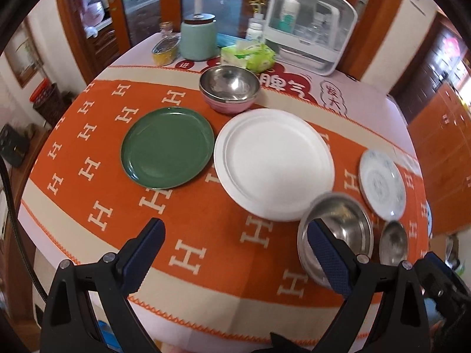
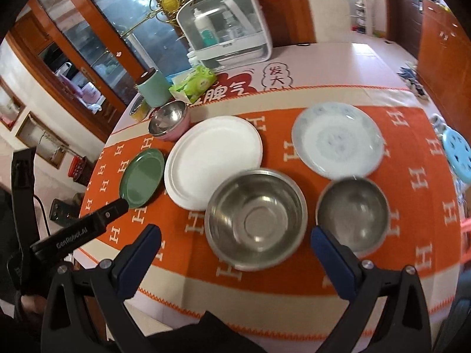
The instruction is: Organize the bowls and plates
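1. The left gripper (image 1: 235, 253) hangs above the near edge of the orange cloth (image 1: 206, 235), jaws spread wide and grasping nothing; the right gripper (image 2: 235, 253) is likewise released and empty
2. In the left wrist view, going left to right: the green plate (image 1: 167, 147) at 11 o'clock, the white plate (image 1: 273, 163) at 12, the big steel bowl (image 1: 341, 223) at 3 just beside the right fingertip, the small steel bowl (image 1: 393, 242) next to it, and the patterned plate (image 1: 382, 184) at 2
3. The pink bowl (image 1: 229, 88) sits at 12 o'clock beyond the two plates, with a steel inside that holds nothing
4. All the plates and bowls are empty and lie apart, except that the big steel bowl's rim overlaps the white plate's near edge
5. At the far side, a clear-lidded white box (image 1: 309, 26) holds bottles; beside it are a green tissue pack (image 1: 250, 56), a mint jar (image 1: 197, 38) and a yellow tin (image 1: 165, 50)
6. Only the right wrist view shows the other gripper's black body at 9 o'clock, a blue stool (image 2: 457, 153) at 3, and both steel bowls whole
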Motion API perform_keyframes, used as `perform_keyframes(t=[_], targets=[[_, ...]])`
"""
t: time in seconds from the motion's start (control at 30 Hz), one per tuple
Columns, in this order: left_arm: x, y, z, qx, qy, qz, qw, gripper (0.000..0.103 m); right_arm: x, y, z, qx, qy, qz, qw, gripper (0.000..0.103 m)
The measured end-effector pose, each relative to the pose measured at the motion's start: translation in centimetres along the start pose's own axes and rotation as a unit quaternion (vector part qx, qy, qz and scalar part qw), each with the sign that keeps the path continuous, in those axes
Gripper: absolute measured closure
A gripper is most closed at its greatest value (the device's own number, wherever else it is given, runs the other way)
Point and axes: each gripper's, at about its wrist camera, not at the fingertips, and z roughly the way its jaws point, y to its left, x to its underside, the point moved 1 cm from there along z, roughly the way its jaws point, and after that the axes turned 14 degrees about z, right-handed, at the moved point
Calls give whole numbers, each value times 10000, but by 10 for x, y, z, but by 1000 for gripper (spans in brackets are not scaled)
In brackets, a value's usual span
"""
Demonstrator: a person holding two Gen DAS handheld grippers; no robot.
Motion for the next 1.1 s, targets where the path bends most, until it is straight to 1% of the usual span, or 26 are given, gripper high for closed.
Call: perform_keyframes(t=[0.13, 0.33, 0.53, 0.67, 0.73, 0.77, 0.87, 0.97, 1.1], targets=[[-7, 2, 19, -58, 88, -170, 9998, 6, -30, -2, 23, -128, 72, -5, 9999, 1], [-20, 8, 52, 25, 221, -435, 9988, 6, -63, -5, 63, -236, 212, 3, 9995, 1], [-27, 16, 94, 34, 514, -662, 9965, 6, -78, -12, 107, -189, 481, -76, 9986, 1], [-26, 20, 123, 151, 744, -773, 9941, 6, -86, -16, 136, -91, 716, -95, 9973, 2], [-25, 21, 137, 201, 886, -851, 9922, 7, -88, -16, 148, -92, 896, -110, 9959, 7], [-25, 22, 142, 240, 937, -880, 9914, 9, -89, -16, 155, -86, 987, -125, 9950, 8], [-24, 24, 157, 368, 1073, -893, 9895, 11, -91, -17, 171, -18, 1147, -203, 9932, 11], [-24, 23, 171, 349, 1213, -865, 9882, 14, -93, -19, 186, 27, 1302, -231, 9912, 19], [-23, 24, 183, 438, 1300, -956, 9859, 22, -92, -22, 202, 76, 1506, -253, 9882, 33]])
